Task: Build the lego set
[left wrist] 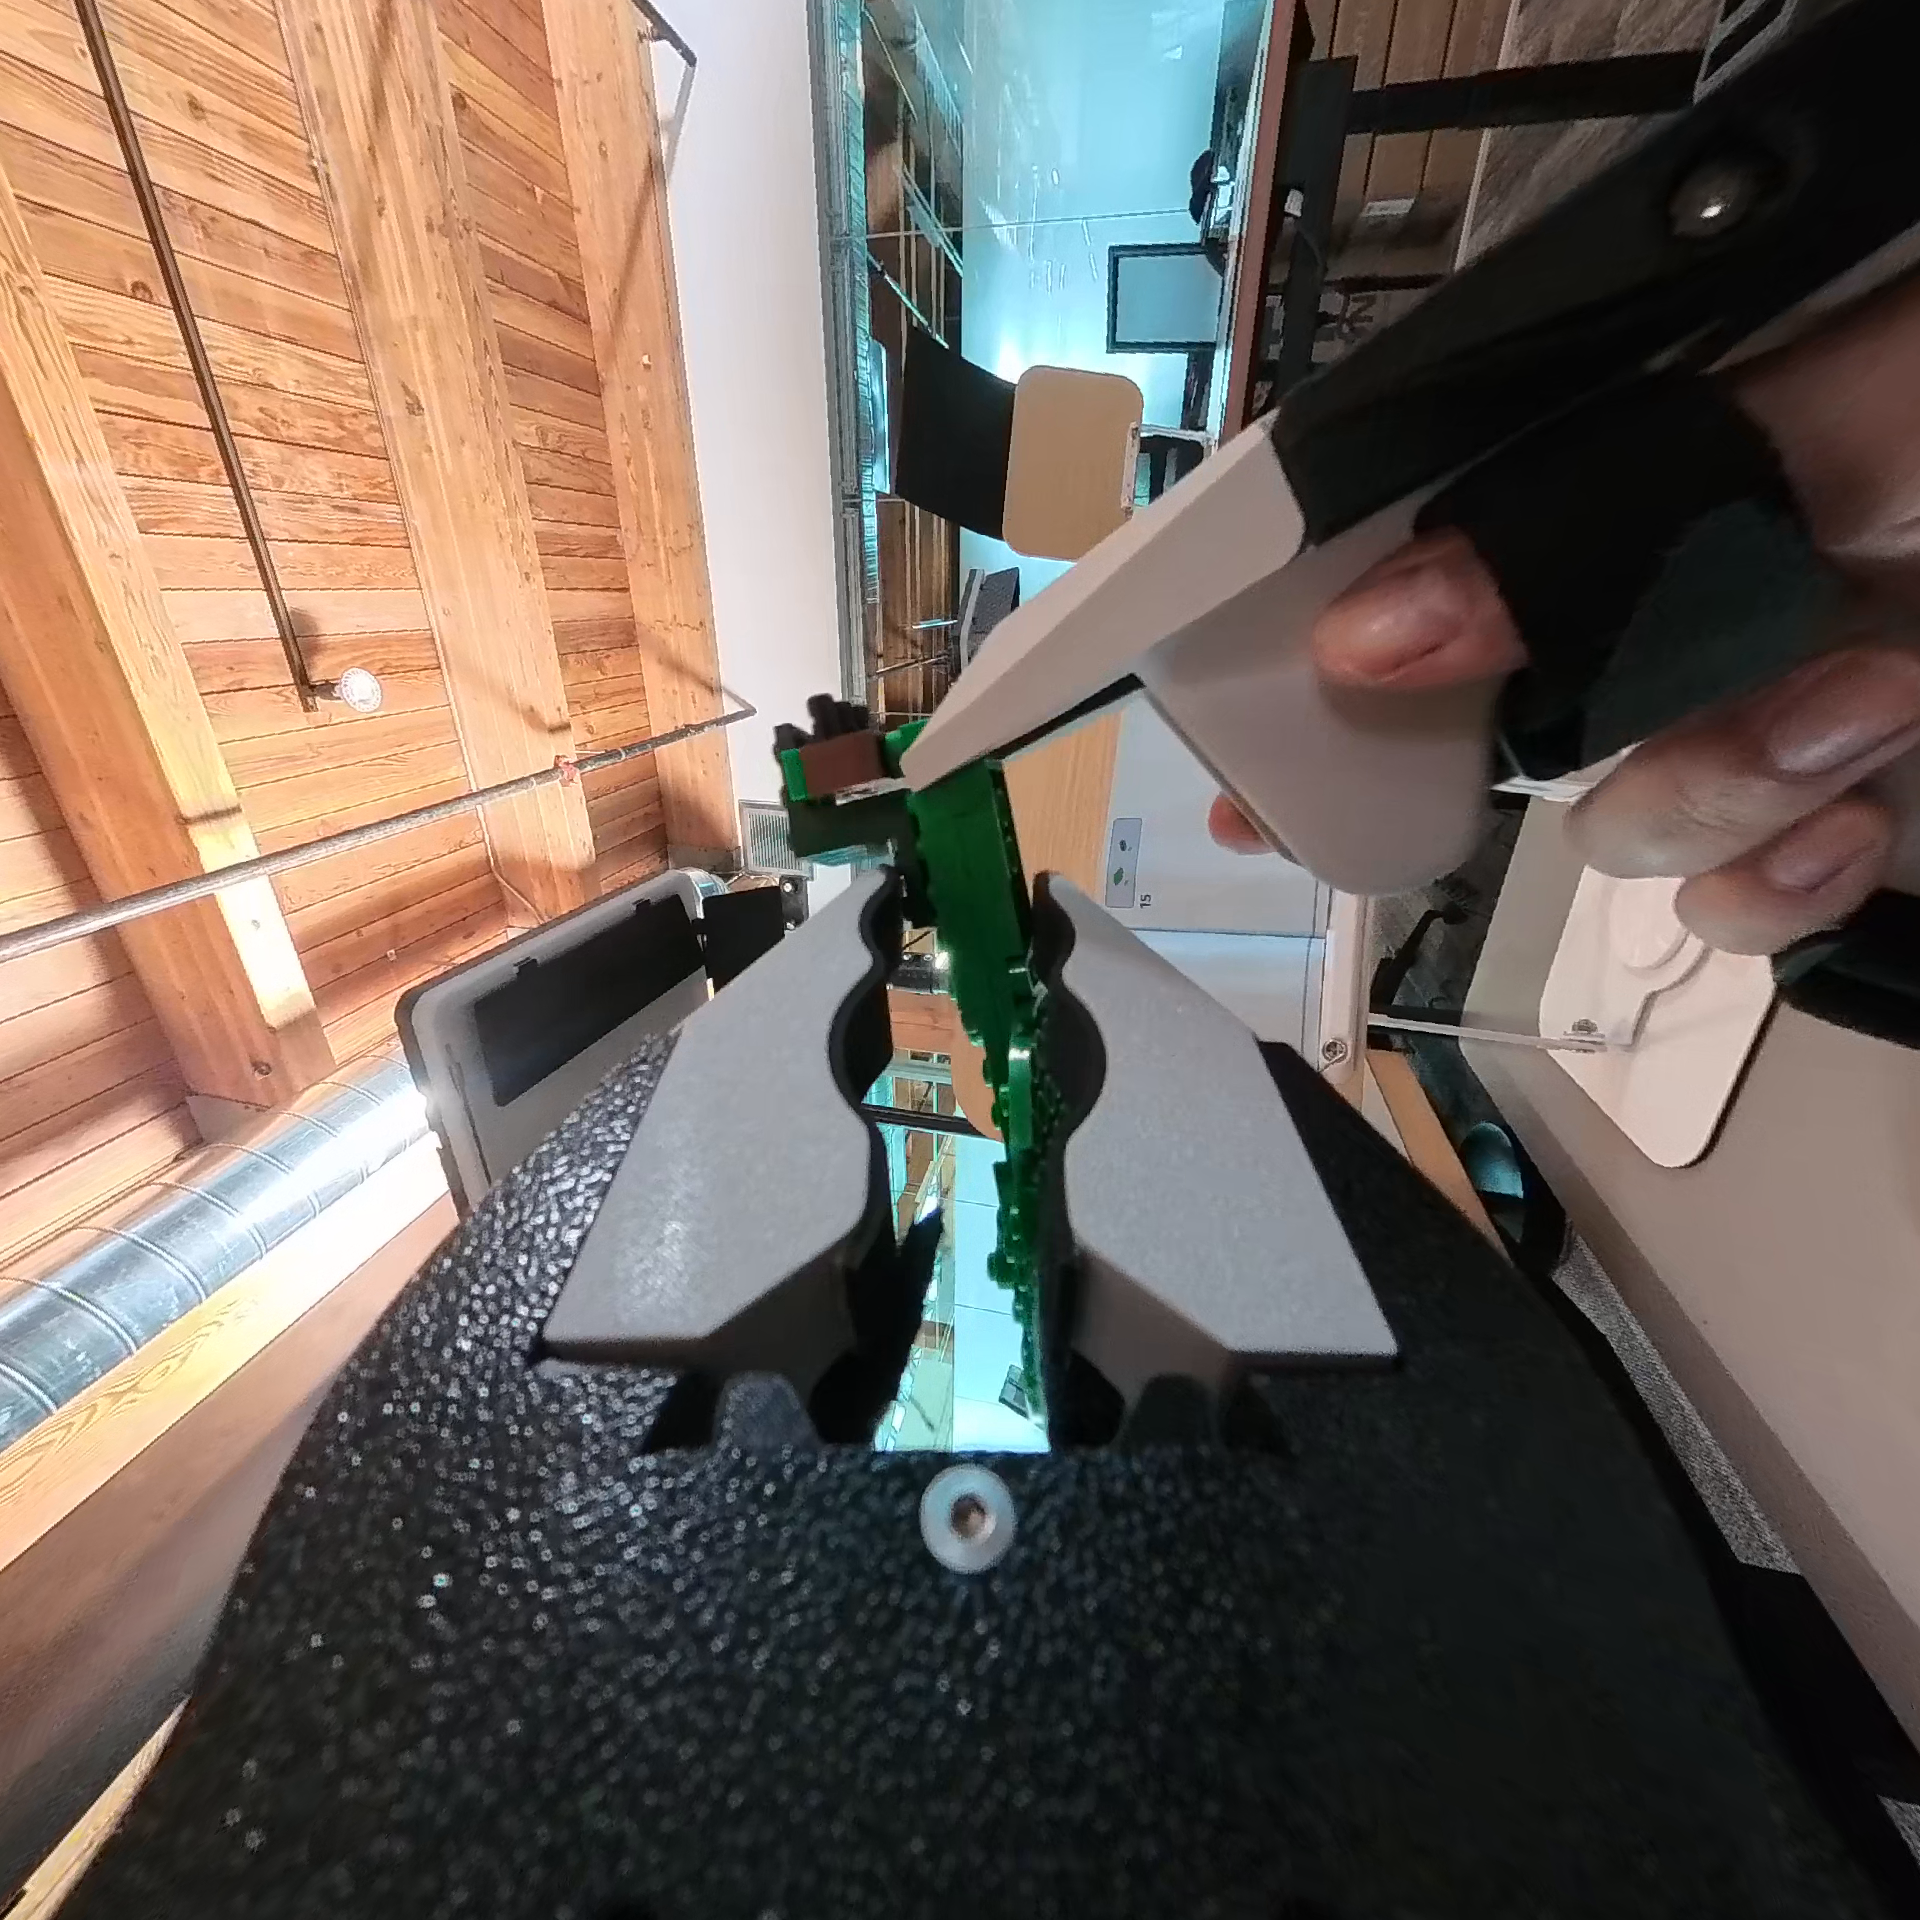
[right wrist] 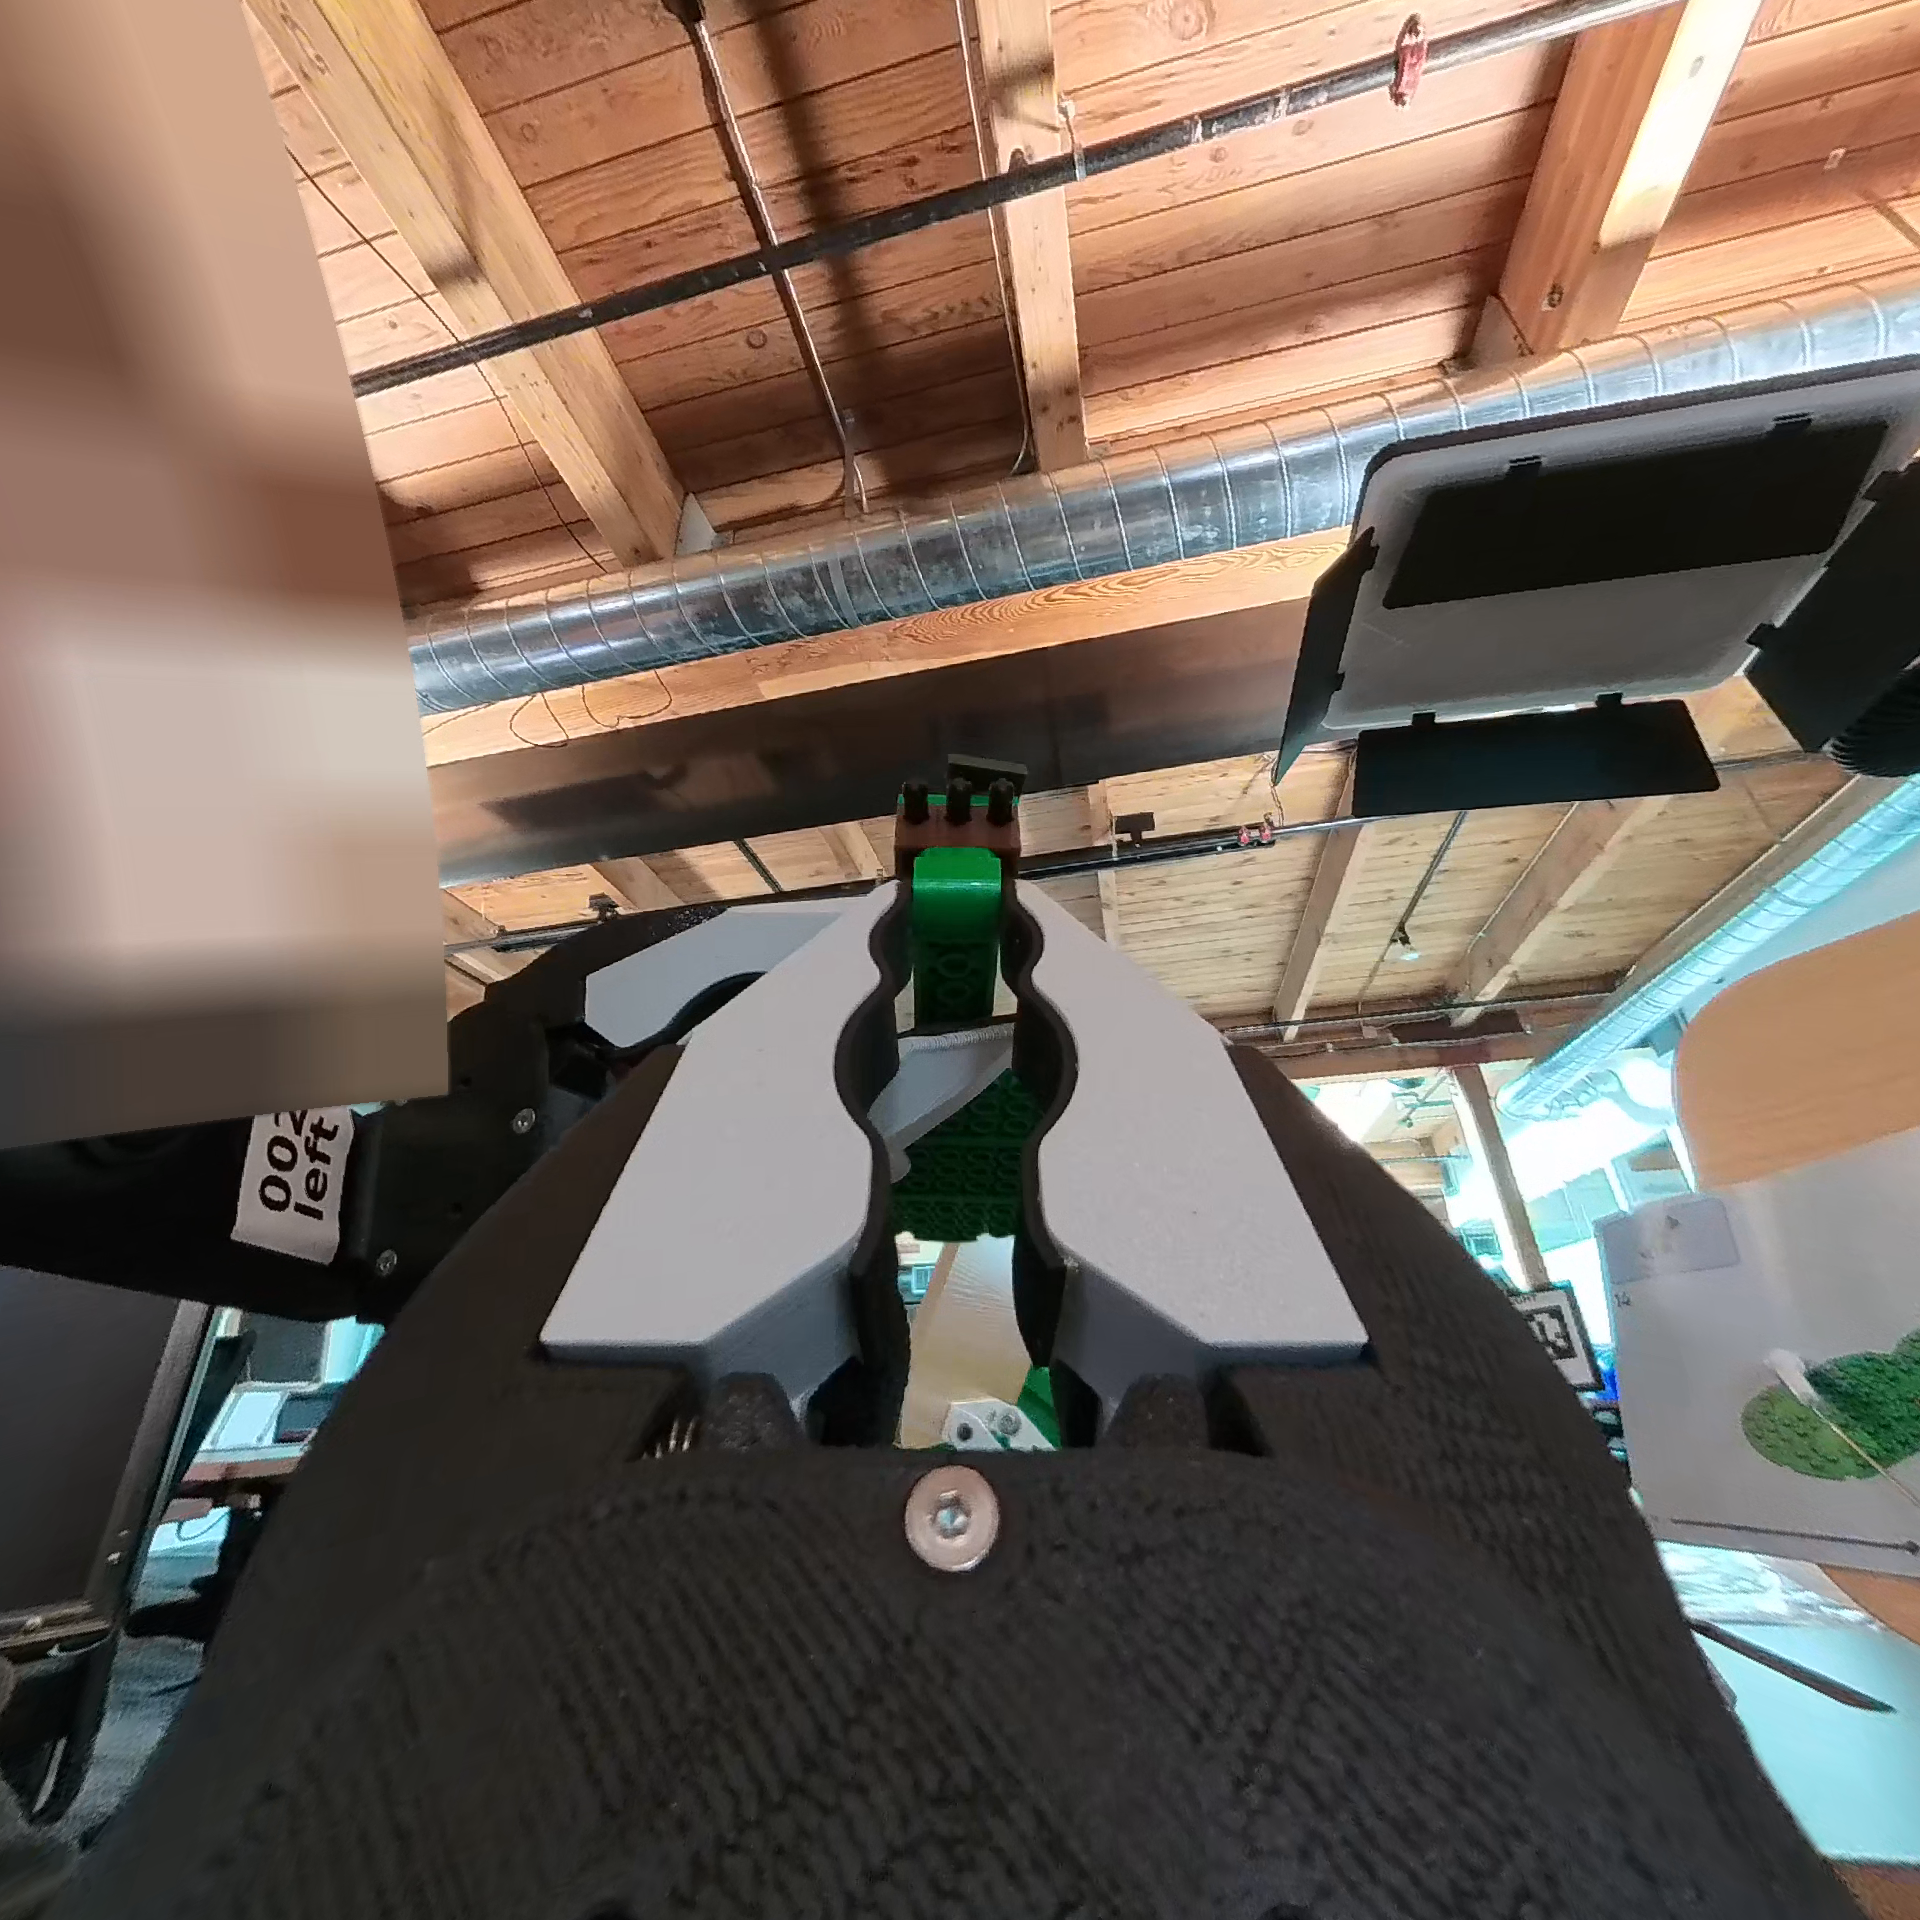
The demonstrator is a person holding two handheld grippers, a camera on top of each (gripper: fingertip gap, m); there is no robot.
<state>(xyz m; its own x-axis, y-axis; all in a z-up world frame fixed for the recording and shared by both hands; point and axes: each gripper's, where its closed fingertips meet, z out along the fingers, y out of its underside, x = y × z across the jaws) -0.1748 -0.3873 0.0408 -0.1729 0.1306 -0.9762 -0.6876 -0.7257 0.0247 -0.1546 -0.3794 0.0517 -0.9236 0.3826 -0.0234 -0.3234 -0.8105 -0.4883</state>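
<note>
A green lego plate assembly (left wrist: 971, 935) is held up in the air, edge-on between my left gripper's (left wrist: 966, 899) fingers, which are shut on it. A brown brick (left wrist: 836, 764) with black pegs sits at its far end. My right gripper (left wrist: 914, 769), held by a hand, comes in from the upper right and pinches the assembly's far end. In the right wrist view my right gripper (right wrist: 958, 904) is shut on a green piece (right wrist: 956, 914) of the assembly, with the brown brick (right wrist: 956, 831) just beyond. One finger (right wrist: 940, 1091) of the left gripper lies across the green plate behind.
Both cameras tilt up toward a wooden ceiling with a metal duct (right wrist: 935, 582). A hanging light panel (right wrist: 1600, 582) is at the upper right. An instruction booklet (right wrist: 1766, 1382) and a wooden tabletop edge (right wrist: 1818, 1049) show at the right. My left and right fingertips are right by each other.
</note>
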